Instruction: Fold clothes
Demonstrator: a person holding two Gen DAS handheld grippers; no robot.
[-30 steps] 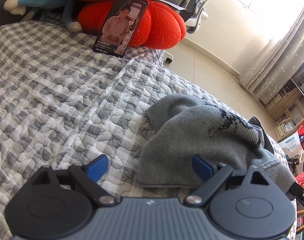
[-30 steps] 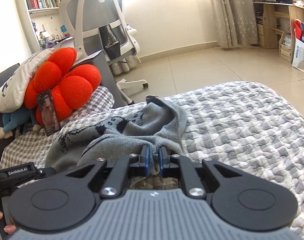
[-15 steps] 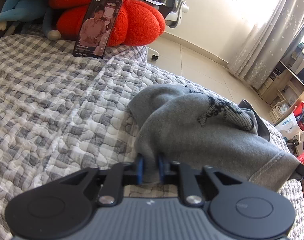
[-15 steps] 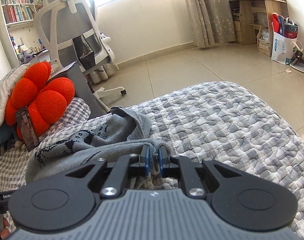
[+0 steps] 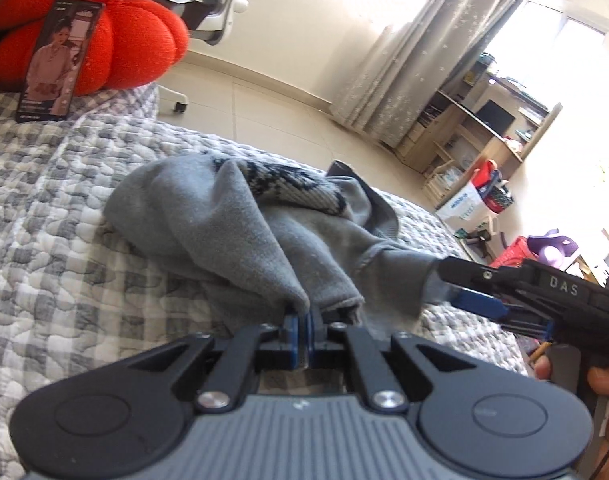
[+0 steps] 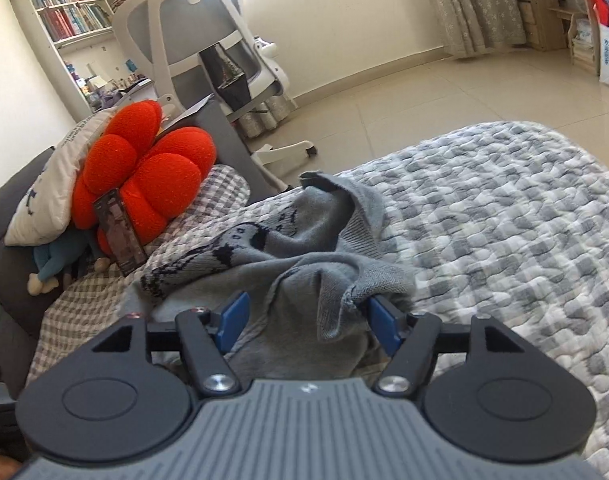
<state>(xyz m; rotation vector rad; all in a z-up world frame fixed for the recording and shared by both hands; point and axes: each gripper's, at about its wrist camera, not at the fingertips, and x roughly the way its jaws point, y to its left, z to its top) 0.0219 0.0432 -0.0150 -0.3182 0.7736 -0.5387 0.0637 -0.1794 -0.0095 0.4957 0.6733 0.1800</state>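
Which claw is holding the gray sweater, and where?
The left claw is shut on a bunched fold near the gray sweater's edge. The right claw has just opened; cloth lies between its pads, unheld.

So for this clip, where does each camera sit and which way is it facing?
Left wrist: on the left tool, angled down over the bed toward curtains and desk; it is shut on the grey sweater; the right tool and a hand show.
Right wrist: on the right tool, jaws just opened around the sweater, facing the office chair.
Shared: sweater, red cushion, phone.
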